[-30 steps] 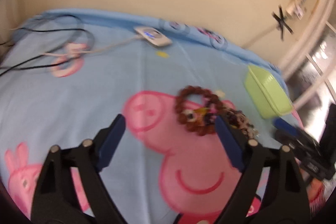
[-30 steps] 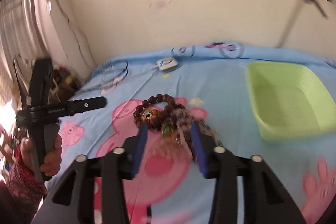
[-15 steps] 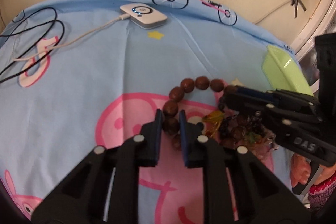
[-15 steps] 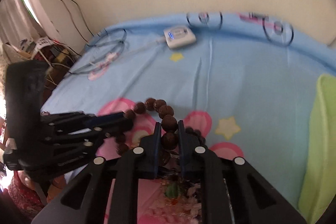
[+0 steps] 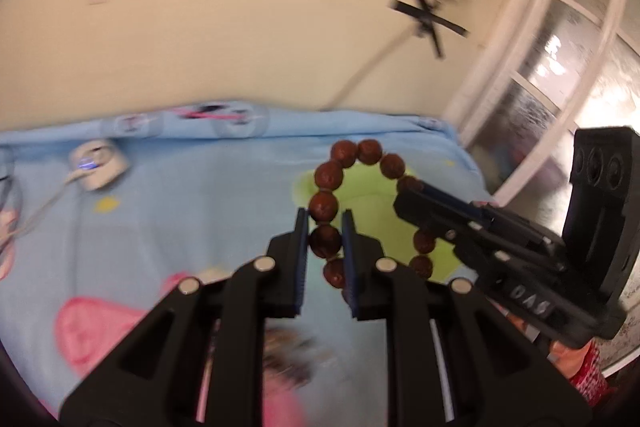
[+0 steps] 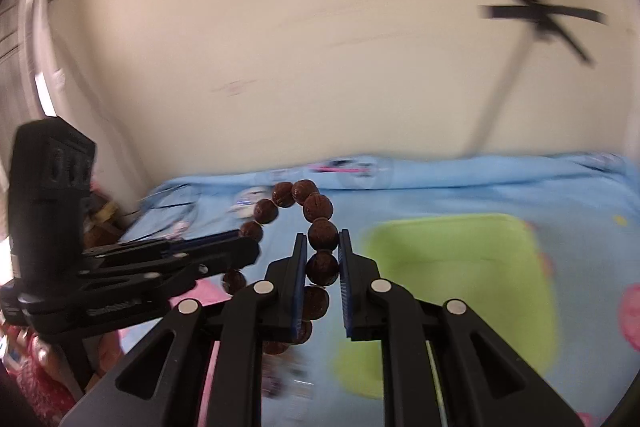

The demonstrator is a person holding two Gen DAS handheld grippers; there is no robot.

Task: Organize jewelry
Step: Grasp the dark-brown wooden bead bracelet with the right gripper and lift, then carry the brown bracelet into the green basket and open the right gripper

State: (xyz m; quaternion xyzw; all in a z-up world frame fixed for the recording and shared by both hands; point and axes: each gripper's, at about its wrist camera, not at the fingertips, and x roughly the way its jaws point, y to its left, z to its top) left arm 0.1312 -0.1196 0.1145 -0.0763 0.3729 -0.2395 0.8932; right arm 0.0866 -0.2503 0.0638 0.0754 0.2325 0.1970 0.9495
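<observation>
Left wrist view: at centre frame, left gripper [image 5: 324, 227] narrowed onto a brown beaded bracelet [image 5: 340, 159], blue pads pinching one bead, jaws just closed within the past second. Bracelet loop lifted, arching toward upper centre, in front of a lime-green tray [image 5: 368, 195] on the blue cartoon blanket [image 5: 200, 195]. At right of frame, right gripper [image 5: 404, 203] clamped on the loop's far side. Blurred heap of remaining jewellery [image 5: 292, 351] at lower centre.

Right wrist view: at centre, right gripper [image 6: 323, 247] nearly shut, pinching a bead of the bracelet [image 6: 304, 191]. At left, left gripper [image 6: 252, 251] gripping the opposite side. Green tray [image 6: 452, 267] at right centre.

Step judged: carrying the first bracelet toward the tray. Next: centring above the tray, lowering, then releasing both grips together.
</observation>
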